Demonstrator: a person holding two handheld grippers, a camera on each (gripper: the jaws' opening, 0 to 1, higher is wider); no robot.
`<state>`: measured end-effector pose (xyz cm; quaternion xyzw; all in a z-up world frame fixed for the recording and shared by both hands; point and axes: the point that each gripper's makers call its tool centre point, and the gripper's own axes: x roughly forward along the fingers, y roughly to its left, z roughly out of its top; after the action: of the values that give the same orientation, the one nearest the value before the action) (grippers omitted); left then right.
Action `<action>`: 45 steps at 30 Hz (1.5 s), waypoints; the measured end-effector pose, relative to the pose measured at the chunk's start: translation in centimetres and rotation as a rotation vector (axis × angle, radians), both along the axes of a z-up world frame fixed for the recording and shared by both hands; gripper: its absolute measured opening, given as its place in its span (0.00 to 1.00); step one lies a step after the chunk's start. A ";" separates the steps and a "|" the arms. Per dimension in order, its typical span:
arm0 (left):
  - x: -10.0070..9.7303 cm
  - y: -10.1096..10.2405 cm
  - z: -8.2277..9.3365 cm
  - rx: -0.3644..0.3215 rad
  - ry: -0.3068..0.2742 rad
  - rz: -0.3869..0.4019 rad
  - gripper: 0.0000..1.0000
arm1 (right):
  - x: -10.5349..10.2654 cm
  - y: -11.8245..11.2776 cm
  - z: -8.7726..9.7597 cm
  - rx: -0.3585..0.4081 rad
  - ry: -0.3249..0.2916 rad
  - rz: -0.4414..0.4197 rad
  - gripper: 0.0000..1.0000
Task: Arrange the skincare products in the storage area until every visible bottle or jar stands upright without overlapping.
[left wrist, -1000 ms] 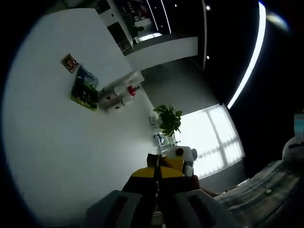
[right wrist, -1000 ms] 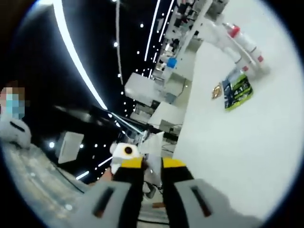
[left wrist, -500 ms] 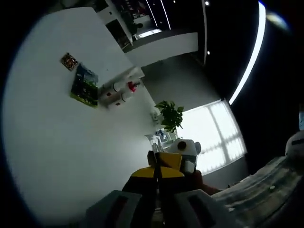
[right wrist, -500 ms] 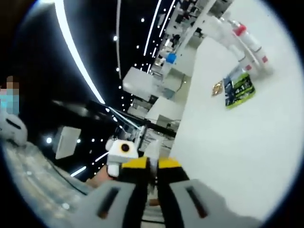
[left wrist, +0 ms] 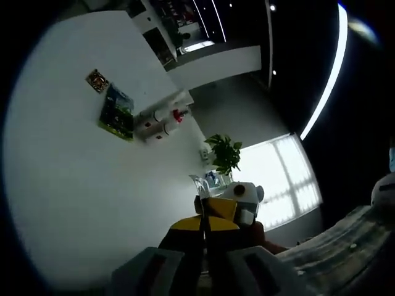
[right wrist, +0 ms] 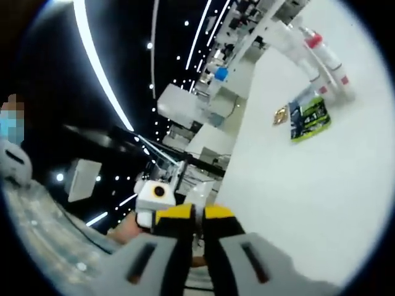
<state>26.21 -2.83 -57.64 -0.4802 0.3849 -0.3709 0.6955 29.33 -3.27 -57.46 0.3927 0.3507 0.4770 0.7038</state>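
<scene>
- Left gripper view: the white table (left wrist: 80,185) is the biggest thing, and the skincare things lie far across it, well apart from both grippers.
- Green packet (left wrist: 116,113), flat on the table; probably light and floppy, best taken by an edge.
- White bottles (left wrist: 159,123) with red caps lie on their sides just beside it, also seen in the right gripper view (right wrist: 321,58). They look like smooth, stiff plastic, likely slippery; grip mid-body, then tip upright.
- Small dark sachet (left wrist: 97,80) sits next to the packet. No bin or tray can be made out.
- Left gripper (left wrist: 206,223): jaws pressed together, holding nothing.
- Right gripper (right wrist: 197,213): jaws nearly together, empty.
</scene>
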 end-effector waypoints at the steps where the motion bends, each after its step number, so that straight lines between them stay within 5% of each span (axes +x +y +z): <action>1: 0.0 0.0 0.0 -0.002 0.004 0.002 0.00 | 0.0 0.0 0.0 -0.001 0.000 0.000 0.03; 30: 1.6 0.8 0.2 -0.035 0.011 0.058 0.00 | 1.8 -1.3 -0.2 -0.033 -0.018 -0.024 0.00; 36: 1.5 1.0 0.5 -0.053 0.014 0.056 0.01 | 1.3 -1.4 0.3 -0.006 -0.013 0.003 0.00; 41: 1.8 1.3 1.3 -0.123 0.023 0.092 0.01 | 1.3 -0.9 1.8 0.140 0.066 -0.009 0.01; 45: 1.9 1.3 1.8 -0.167 0.030 0.117 0.01 | 0.5 -0.3 2.0 0.133 0.051 0.021 0.01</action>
<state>28.08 -1.57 -55.87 -0.5636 0.3346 -0.3532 0.6676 29.84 -3.52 -55.45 0.4469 0.3400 0.4963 0.6621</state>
